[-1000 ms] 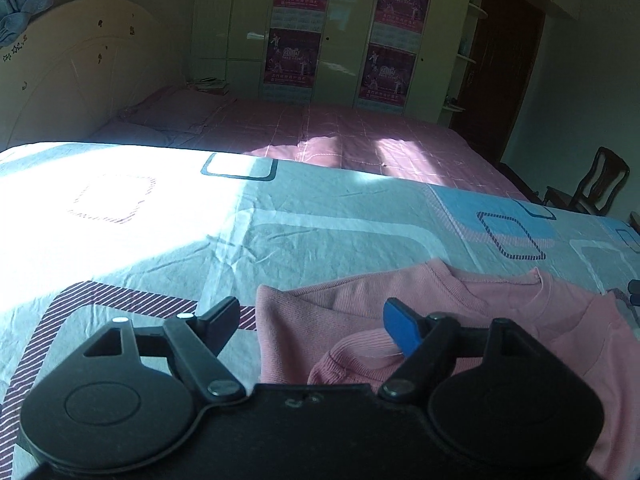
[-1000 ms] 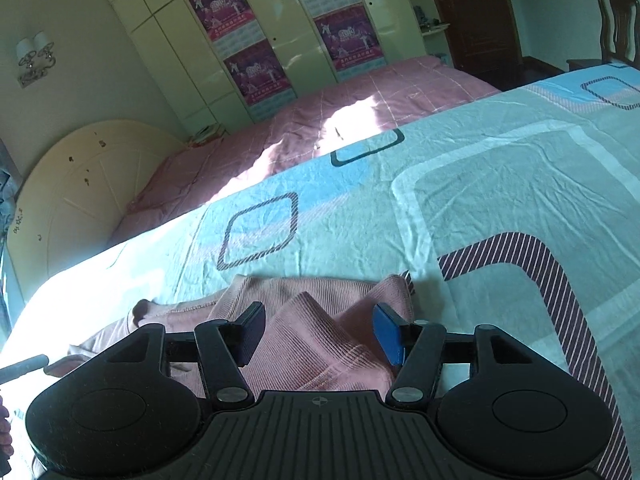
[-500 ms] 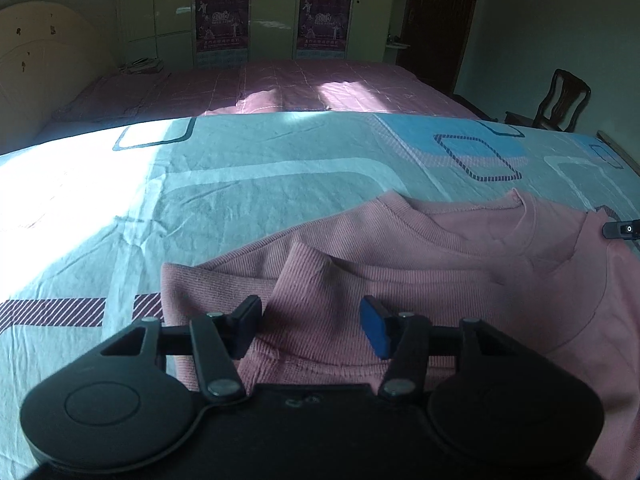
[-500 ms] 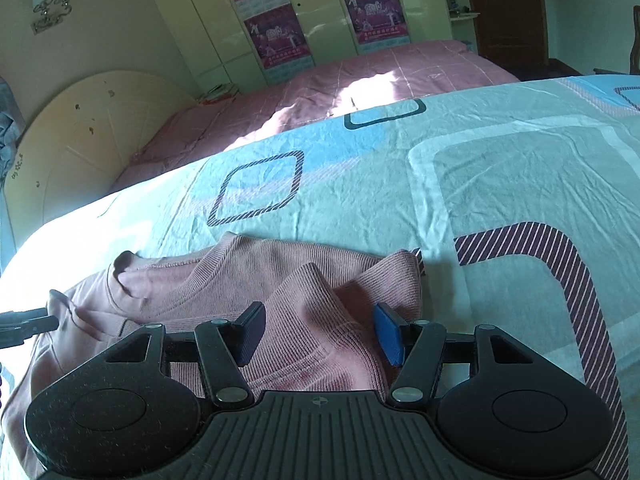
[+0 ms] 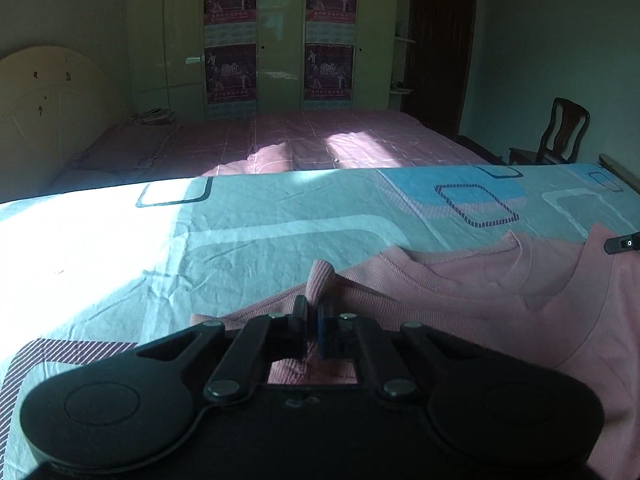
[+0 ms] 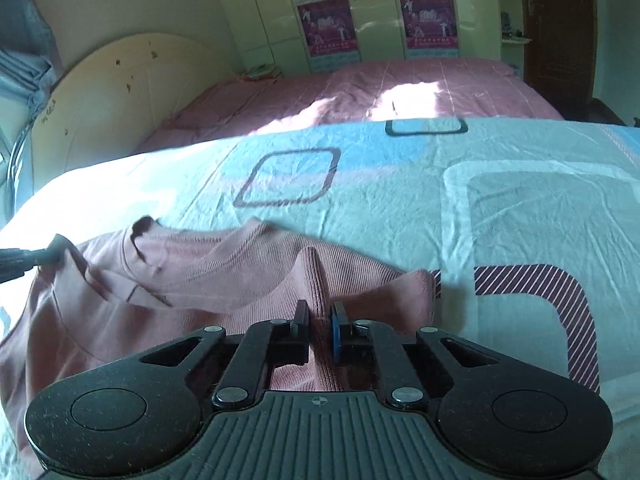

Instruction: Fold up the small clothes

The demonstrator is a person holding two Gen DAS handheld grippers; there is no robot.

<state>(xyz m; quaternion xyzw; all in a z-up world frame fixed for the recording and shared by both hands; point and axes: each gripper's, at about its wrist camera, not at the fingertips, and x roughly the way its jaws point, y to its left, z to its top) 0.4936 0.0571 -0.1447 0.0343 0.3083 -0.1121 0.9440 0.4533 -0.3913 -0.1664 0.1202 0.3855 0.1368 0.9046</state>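
Note:
A pink ribbed sweater [image 5: 500,304] lies flat on the patterned teal bedsheet [image 5: 260,240], neckline away from me. My left gripper [image 5: 312,312] is shut on a raised pinch of the sweater's left shoulder fabric. In the right wrist view the same sweater [image 6: 192,268] spreads to the left, and my right gripper [image 6: 319,316] is shut on a ridge of its right shoulder fabric. Each gripper's tip shows at the other view's edge: the right one [image 5: 622,243] and the left one [image 6: 16,260].
A second bed with a pink cover [image 5: 300,140] lies beyond the sheet, with a cream headboard [image 6: 120,92] at left. Wardrobes with posters [image 5: 280,40] line the back wall. A dark wooden chair [image 5: 560,132] stands at right.
Both grippers went from open, straddling the shoulder folds, to shut on the fabric. Both views have levelled and the pinched cloth now stands up in ridges.

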